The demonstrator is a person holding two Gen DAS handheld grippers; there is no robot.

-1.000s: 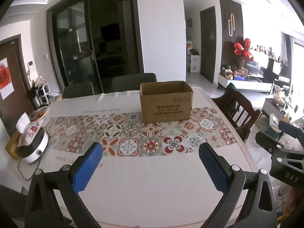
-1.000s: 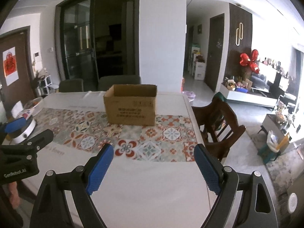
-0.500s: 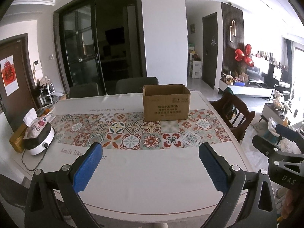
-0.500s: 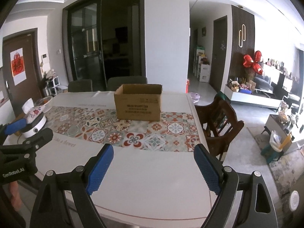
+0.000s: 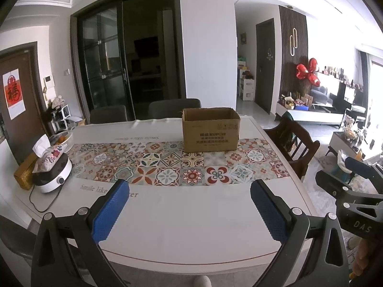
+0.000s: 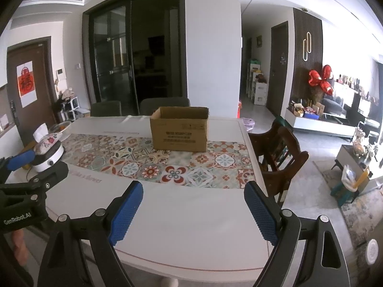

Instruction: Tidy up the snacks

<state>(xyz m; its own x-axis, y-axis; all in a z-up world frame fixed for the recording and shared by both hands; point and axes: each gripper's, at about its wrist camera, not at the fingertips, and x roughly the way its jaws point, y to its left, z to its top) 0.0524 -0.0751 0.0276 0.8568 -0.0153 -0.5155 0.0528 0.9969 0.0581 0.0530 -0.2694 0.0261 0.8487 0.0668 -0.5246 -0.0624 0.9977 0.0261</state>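
- The only task thing I could find was the open cardboard box, which stood on the patterned runner toward the far side of the tabletop, well apart from both grippers; no snacks showed in either view, and I could not see inside the box.
- I judged the box light and fairly stiff but crushable at its thin walls — best taken by pinching an upper wall edge, or by pressing two opposite sides.
- My left gripper had its blue fingers spread wide with nothing between them; my right gripper was the same, wide apart and empty.
- Against the earlier frames, both views had pulled back from the tabletop — its near edge now showed, the box looked farther off, and the finger spread was unchanged.
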